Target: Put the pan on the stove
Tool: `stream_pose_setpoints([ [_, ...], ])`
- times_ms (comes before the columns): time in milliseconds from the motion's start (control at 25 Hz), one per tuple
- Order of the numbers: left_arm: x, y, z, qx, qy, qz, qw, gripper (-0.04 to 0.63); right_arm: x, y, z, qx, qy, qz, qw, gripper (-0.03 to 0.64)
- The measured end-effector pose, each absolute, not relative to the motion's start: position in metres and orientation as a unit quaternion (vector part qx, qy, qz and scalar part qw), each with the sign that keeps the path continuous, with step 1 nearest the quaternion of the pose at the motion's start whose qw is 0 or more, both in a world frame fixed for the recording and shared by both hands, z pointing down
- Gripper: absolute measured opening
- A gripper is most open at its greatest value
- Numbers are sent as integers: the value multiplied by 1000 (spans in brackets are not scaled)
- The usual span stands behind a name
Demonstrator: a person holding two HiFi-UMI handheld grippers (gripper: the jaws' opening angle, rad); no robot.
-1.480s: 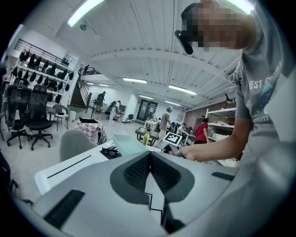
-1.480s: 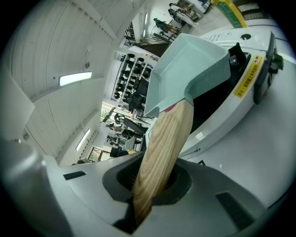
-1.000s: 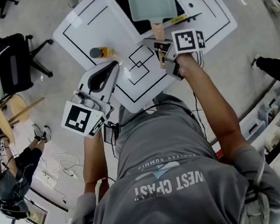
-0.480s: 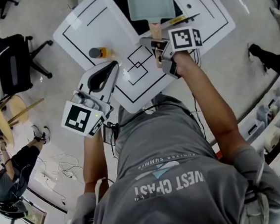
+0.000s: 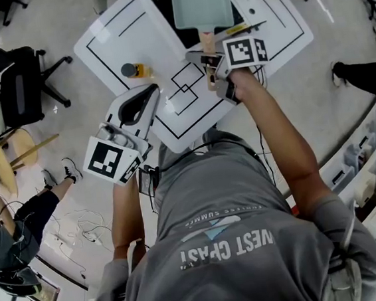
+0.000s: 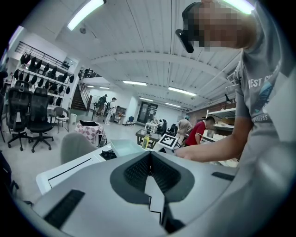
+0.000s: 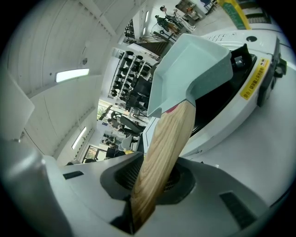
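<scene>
A pale green square pan [image 5: 200,1] rests on the black glass of the white stove [image 5: 167,12] at the table's far side, its wooden handle [image 5: 208,41] pointing toward me. My right gripper [image 5: 211,62] is at the handle's end. In the right gripper view the handle [image 7: 164,148] runs up between the jaws to the pan [image 7: 192,69]; the right gripper [image 7: 155,178] is opening, and pad mesh shows on both sides of the wood. My left gripper [image 5: 153,88] hovers over the table's near left part, shut and empty [image 6: 150,159].
A small yellow bottle with a grey cap [image 5: 134,70] stands on the white table [image 5: 277,43] beside the black-lined squares. Office chairs [image 5: 21,84] and a wooden stool [image 5: 1,153] stand on the floor at left. Shelving runs along the right edge.
My right gripper has shifted slightly left and toward the stove along the handle. The pan and my left gripper have stayed put.
</scene>
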State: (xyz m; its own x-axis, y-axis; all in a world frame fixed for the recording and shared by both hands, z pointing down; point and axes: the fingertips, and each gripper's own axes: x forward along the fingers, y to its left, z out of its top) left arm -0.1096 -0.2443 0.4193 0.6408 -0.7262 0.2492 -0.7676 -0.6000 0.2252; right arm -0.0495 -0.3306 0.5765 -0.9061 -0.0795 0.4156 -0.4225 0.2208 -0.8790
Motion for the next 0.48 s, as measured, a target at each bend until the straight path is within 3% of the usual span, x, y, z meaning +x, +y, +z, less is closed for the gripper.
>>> stream_pose_setpoints([
  [480,-115,-232,410,891,-426,63,147,-2,-40,-334,574,194,-776,585,137,171],
])
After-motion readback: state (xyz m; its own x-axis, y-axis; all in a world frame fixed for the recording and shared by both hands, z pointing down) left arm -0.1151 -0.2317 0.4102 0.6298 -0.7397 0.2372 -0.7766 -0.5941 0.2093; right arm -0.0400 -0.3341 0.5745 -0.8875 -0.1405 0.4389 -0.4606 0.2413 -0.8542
